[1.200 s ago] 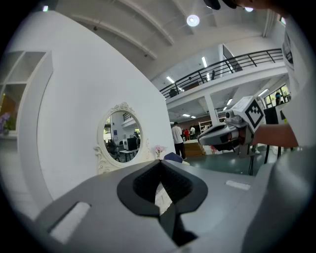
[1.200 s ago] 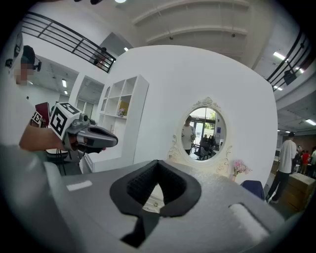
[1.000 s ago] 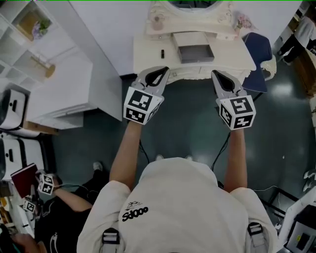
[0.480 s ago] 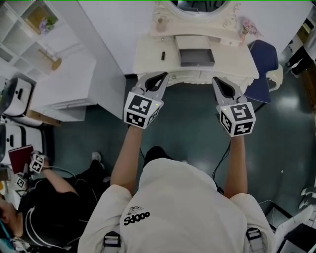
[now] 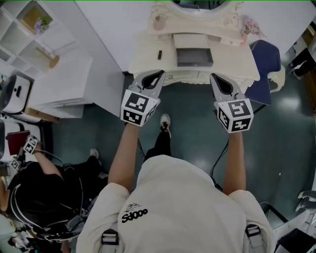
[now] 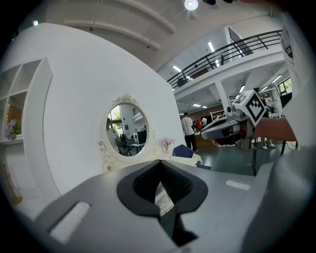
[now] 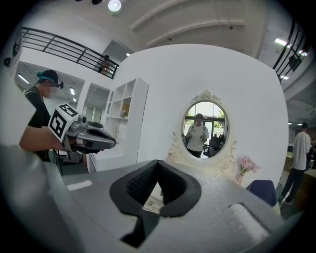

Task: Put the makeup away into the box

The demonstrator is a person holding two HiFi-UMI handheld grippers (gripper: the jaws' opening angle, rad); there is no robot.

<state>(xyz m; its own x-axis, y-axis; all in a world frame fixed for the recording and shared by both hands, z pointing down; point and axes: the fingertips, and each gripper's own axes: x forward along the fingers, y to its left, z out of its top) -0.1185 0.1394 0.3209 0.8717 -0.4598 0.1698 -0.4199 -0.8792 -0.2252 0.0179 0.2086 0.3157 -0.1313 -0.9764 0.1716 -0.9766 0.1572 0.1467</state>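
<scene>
the makeup is hard to pick out: one small dark item (image 5: 159, 54) lies on the white dressing table (image 5: 229, 57), left of an open grey box (image 5: 195, 56) at the table's middle. it is too small to tell what it is. a pale bottle (image 5: 159, 21) stands further back beside the mirror (image 5: 200, 4), whose top is cut off by the frame edge.

since a second ago the table has come nearer in the head view. your left gripper (image 5: 158, 74) and right gripper (image 5: 216, 77) now reach its front edge, where before they hung short of it over dark floor. one foot (image 5: 165, 123) shows stepping forward below them. this reads as you walking up to the table, so no item is touched yet.

both grippers have their jaws pressed together with nothing between them. the left gripper view shows the closed tips against the table, and the right gripper view shows the same.

from the gripper views the tabletop is mostly hidden behind each gripper's own body, so neither the dark item nor the inside of the box shows there. whether the box already holds anything cannot be told. a blue chair (image 5: 261, 62) sits at the table's right, and another person (image 5: 34, 197) crouches at lower left, partly cut off.
</scene>
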